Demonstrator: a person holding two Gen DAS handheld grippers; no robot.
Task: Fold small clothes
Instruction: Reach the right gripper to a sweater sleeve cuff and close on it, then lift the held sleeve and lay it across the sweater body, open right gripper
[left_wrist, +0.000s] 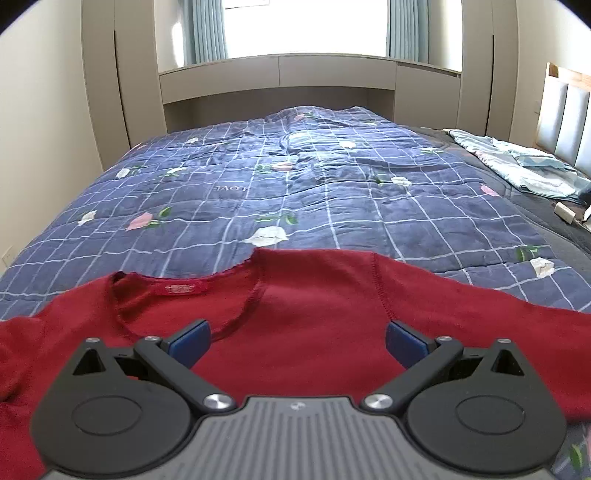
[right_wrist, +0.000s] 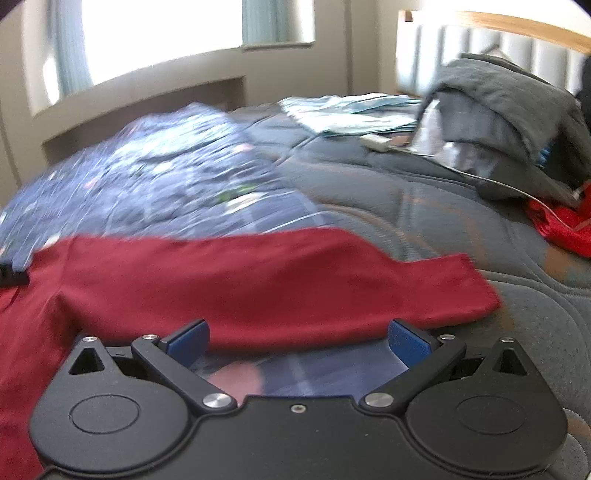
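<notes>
One red sweater lies spread flat on the blue checked quilt. The left gripper gapes wide above its chest; the right gripper gapes wide beside one sleeve.

My right wrist view smears the blue checked floral quilt; the dark red knit top's hem hides behind my left claw.
</notes>
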